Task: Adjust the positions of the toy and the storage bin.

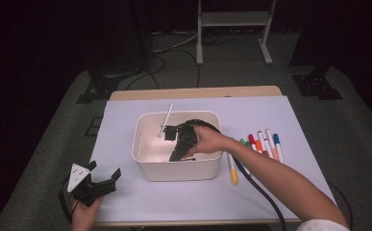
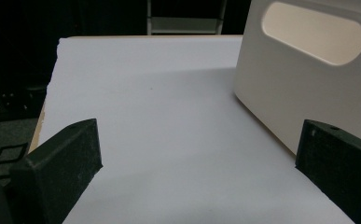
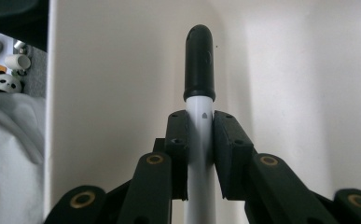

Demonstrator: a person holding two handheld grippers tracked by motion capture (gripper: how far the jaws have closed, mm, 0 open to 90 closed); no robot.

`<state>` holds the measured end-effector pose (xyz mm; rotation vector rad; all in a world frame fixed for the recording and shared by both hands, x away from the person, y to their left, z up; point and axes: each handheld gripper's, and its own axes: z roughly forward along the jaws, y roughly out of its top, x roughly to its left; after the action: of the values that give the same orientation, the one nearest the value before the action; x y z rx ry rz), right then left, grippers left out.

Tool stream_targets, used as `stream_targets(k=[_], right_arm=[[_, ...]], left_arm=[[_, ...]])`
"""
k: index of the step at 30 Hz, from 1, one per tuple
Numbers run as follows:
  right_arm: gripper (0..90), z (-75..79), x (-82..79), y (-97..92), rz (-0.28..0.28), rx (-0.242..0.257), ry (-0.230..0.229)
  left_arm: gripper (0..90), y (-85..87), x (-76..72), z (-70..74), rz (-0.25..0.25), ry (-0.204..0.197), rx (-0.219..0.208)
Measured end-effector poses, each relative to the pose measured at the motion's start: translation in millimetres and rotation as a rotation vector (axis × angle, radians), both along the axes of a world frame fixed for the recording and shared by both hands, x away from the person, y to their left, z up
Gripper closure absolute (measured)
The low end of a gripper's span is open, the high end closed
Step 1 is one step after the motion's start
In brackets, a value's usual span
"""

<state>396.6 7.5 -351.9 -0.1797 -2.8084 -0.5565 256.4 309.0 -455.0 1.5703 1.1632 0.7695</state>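
White marker [image 3: 200, 140], black cap, pinched in my right gripper [image 3: 200, 135], lowered inside cream bin [image 1: 147, 166], not yet released. Six more markers [image 1: 263, 144] wait on table right of bin. My left gripper [image 1: 105, 174] spread, empty, beside bin.

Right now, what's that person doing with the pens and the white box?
A person is putting markers into the white bin. The right gripper is shut on a black-capped marker and reaches down inside the bin. The left gripper waits open on the table beside it. More coloured markers lie to the right.
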Motion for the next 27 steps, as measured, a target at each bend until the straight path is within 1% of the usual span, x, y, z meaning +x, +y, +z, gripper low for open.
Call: stream_targets(k=[4, 5, 6, 10, 12, 13, 14, 15, 19, 23, 27], right_arm=[[75.0, -1.9, 0.6, 1.6, -0.004, -0.012, 0.011], [72.4, -3.0, 1.5, 1.7, -0.001, -0.012, 0.014], [71.7, -3.1, 2.0, 1.6, -0.006, -0.014, 0.014], [71.2, -0.7, 3.7, -1.0, -0.023, -0.006, 0.015], [70.0, 2.1, 3.3, -3.4, -0.027, -0.003, 0.006], [69.6, 4.4, 3.0, -5.2, -0.030, 0.006, 0.002], [68.5, 11.5, 1.7, -10.0, -0.037, 0.031, -0.008], [68.5, 11.5, 1.7, -10.0, -0.037, 0.031, -0.008], [65.8, 31.1, -3.1, -25.7, -0.069, 0.089, -0.037], [63.6, 51.9, -9.5, -48.6, -0.093, 0.152, -0.071], [60.2, 68.1, -16.8, -76.4, -0.145, 0.216, -0.094]], left_arm=[[0.0, 0.1, -0.1, 0.0, 0.000, 0.000, -0.001], [0.0, 0.1, -0.1, 0.0, 0.000, -0.001, 0.000], [0.0, 0.1, -0.2, 0.0, 0.000, -0.002, -0.002], [0.0, 0.2, -0.2, 0.0, 0.000, -0.001, -0.002], [0.0, 0.1, -0.1, -0.1, 0.000, -0.002, -0.003], [0.0, 0.2, 0.1, -0.1, 0.000, -0.004, -0.002], [0.0, 0.2, 0.0, -0.1, 0.000, -0.004, -0.003], [0.0, 0.3, -0.1, -0.1, 0.001, -0.004, -0.003], [0.0, 0.2, -0.4, -0.1, 0.001, -0.006, -0.004], [0.0, -0.2, -0.5, -0.1, 0.003, -0.007, -0.003], [0.0, -0.4, -0.5, 0.0, 0.001, -0.008, 0.000]])
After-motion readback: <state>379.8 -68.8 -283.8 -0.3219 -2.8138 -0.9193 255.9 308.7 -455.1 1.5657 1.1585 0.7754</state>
